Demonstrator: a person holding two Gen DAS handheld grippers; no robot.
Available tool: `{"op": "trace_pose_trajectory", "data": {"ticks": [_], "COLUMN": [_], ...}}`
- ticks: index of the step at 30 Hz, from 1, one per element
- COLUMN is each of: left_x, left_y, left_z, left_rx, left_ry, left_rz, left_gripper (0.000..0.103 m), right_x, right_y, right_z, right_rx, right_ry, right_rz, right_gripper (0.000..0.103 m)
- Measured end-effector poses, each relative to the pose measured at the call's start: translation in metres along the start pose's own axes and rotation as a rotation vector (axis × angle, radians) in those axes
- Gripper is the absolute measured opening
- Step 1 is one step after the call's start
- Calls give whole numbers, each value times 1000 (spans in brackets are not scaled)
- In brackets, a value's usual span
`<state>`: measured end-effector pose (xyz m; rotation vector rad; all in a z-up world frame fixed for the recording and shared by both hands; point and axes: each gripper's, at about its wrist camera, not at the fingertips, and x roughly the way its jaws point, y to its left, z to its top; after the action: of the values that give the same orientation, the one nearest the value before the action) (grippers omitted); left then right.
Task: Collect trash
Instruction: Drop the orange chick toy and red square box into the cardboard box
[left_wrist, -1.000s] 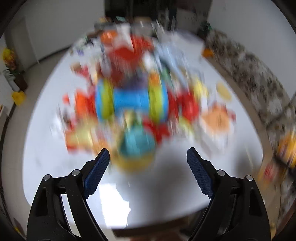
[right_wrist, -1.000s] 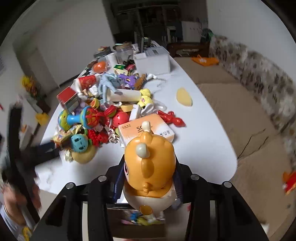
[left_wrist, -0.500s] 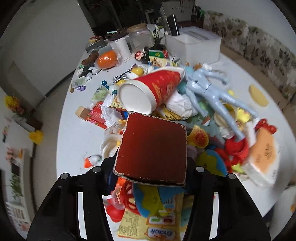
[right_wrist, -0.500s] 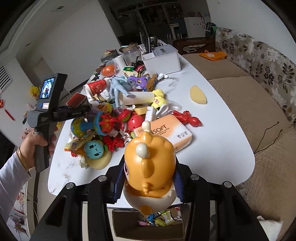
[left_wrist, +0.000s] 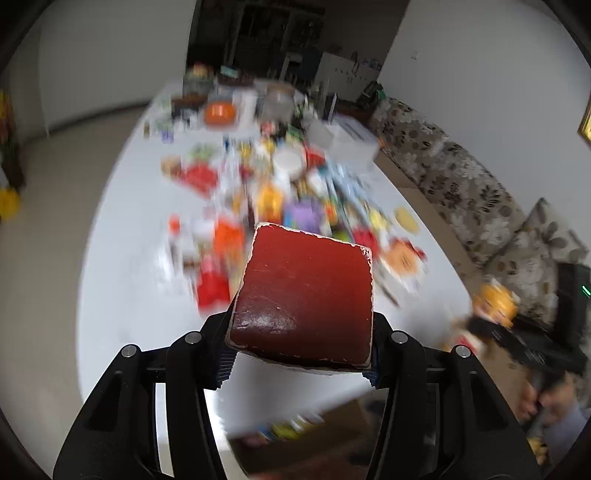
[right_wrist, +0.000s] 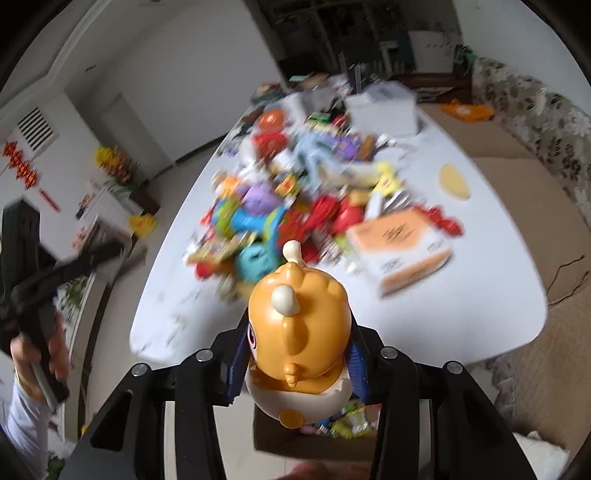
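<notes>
My left gripper (left_wrist: 298, 363) is shut on a worn dark red box (left_wrist: 304, 295) and holds it above the near edge of the white table (left_wrist: 122, 258). My right gripper (right_wrist: 295, 363) is shut on an orange and cream toy figure (right_wrist: 297, 336), held over a brown cardboard box (right_wrist: 306, 441) with wrappers inside. That cardboard box also shows in the left wrist view (left_wrist: 310, 443), below the red box. A blurred pile of toys, wrappers and packets (right_wrist: 295, 206) covers the table's middle.
A white bin (right_wrist: 384, 107) stands at the table's far end. An orange tissue pack (right_wrist: 402, 247) lies near the right side. A floral sofa (left_wrist: 480, 206) runs along the right. The left hand and gripper handle (right_wrist: 33, 295) show at the left.
My left gripper has lifted the red box out of the pile and pulled back toward the near table edge. My right gripper still holds the orange toy, shifted slightly over the cardboard box.
</notes>
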<state>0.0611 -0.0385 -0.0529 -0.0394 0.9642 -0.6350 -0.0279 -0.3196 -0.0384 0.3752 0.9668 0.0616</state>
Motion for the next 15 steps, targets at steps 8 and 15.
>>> {"op": "trace_pose_trajectory", "data": {"ticks": [8,15], "left_x": [59,195], "left_y": [24,47], "left_z": [-168,-290], "left_rx": [-158,-279], "left_ry": [330,571], "left_rz": [-4,61], "left_gripper": [52,52], "right_x": [60,189], "right_y": [19,-21], "right_z": [-76,-182], "right_rx": [-23,32], "right_ry": [240,521], "right_rz": [2,-99], "right_gripper": [44,44]}}
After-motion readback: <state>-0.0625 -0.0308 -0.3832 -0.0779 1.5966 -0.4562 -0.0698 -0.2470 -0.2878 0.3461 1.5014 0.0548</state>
